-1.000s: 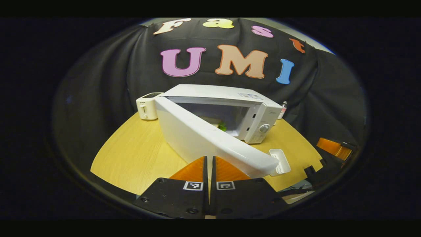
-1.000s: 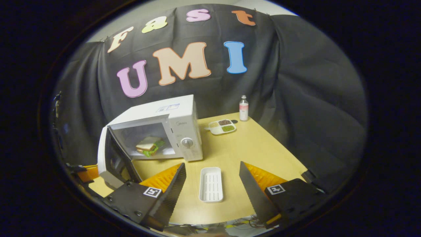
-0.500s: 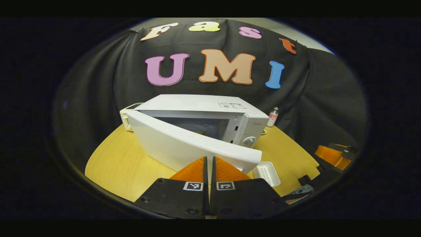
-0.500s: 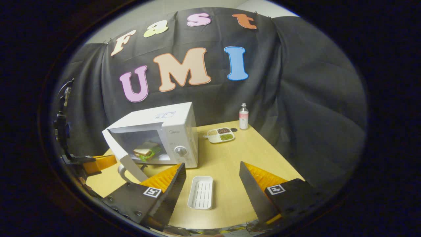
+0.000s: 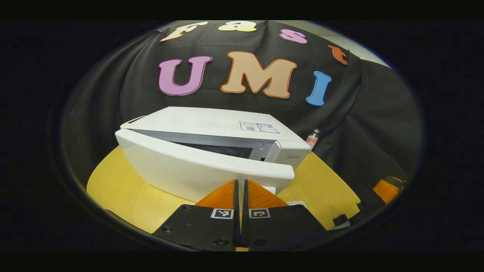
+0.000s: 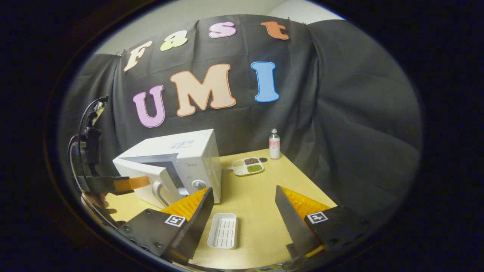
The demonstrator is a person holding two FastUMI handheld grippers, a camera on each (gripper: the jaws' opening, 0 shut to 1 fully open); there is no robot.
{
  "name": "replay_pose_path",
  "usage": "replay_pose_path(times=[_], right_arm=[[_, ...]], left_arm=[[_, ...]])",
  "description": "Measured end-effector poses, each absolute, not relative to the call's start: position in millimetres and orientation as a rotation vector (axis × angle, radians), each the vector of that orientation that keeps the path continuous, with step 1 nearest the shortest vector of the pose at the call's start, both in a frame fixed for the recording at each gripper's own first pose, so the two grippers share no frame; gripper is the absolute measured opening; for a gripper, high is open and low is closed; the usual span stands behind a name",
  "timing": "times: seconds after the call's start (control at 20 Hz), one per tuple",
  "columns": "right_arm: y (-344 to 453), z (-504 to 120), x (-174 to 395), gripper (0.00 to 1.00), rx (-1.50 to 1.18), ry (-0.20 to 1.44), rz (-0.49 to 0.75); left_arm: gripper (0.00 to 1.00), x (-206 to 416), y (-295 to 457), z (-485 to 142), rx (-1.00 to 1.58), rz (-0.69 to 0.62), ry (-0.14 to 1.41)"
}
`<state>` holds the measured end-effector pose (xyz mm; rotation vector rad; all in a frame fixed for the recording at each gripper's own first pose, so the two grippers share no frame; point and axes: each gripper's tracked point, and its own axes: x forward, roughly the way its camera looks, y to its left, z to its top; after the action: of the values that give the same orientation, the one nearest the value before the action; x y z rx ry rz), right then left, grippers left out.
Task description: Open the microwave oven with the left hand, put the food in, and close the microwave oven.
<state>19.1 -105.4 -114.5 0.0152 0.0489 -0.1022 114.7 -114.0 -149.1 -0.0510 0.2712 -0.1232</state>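
The white microwave [image 5: 227, 122] stands on the wooden table [image 5: 113, 181] with its door [image 5: 196, 170] only a narrow gap from closed. My left gripper [image 5: 240, 181] is shut, holding nothing, its tips right at the door's outer face. From the right gripper view the microwave [image 6: 189, 151] is at the left, and the left gripper [image 6: 130, 183] reaches the door [image 6: 151, 181] from the left. The food inside is hidden behind the door. My right gripper [image 6: 244, 188] hangs open above the table, empty.
A small white slotted tray [image 6: 223, 236] lies on the table [image 6: 261, 189] below the right gripper. A divided dish [image 6: 247, 166] and a small bottle [image 6: 274, 143] stand at the table's far side. A toaster's edge [image 5: 132, 121] peeks out behind the microwave.
The door has swung from wide open to nearly closed as my left gripper moved forward with it. The sandwich inside has gone from sight. The right gripper has drawn back, still open.
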Motion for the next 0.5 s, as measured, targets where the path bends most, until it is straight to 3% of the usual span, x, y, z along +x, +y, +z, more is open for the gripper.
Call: replay_pose_path(times=[0.45, 0.5], right_arm=[[-121.4, -110.4, 25.5, 1.0, 0.007, 0.037, -0.133], [-124.0, -110.4, 26.6, 0.92, 0.007, 0.036, -0.137]], left_arm=[[0.03, 143.3, -122.8, -140.1, -0.086, -0.129, 0.268], [0.0, 145.5, -122.6, -137.7, -0.085, -0.122, 0.263]])
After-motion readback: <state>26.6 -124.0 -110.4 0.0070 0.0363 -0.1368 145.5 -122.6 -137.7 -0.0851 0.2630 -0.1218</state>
